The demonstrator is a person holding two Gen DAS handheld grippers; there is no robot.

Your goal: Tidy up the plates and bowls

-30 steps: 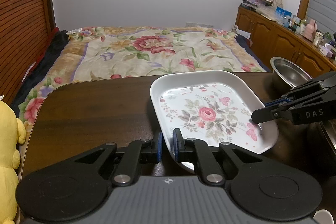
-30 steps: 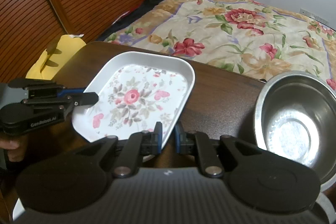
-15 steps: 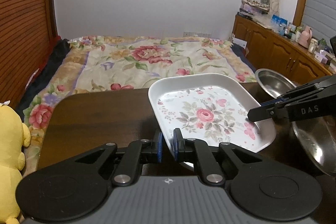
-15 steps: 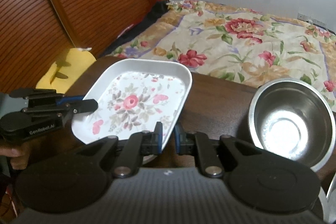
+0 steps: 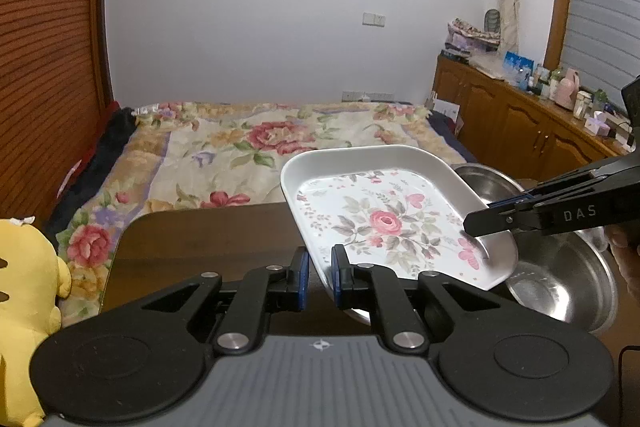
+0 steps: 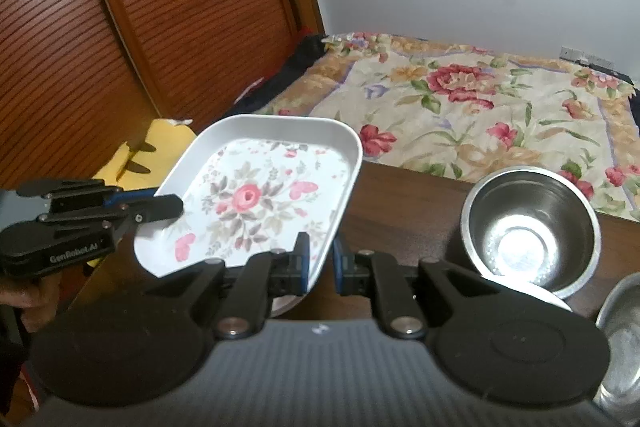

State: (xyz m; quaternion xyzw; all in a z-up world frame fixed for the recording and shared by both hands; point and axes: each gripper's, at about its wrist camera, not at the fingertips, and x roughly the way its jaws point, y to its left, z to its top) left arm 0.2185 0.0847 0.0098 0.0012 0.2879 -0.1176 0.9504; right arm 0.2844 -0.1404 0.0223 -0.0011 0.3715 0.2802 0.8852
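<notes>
- Room was dim, soft indoor light, slightly cool cast on the wall [image 5: 260, 27].
- Hard white glare sat in the steel bowl [image 6: 528, 227] bottom, right wrist view.
- Dark worktop [image 5: 208, 239] was underexposed, little detail.
- Fisheye bent the wooden door [image 6: 120, 27] and edges strongly in both views.
- Right wrist view was a bit soft and noisy; left view sharper.
</notes>
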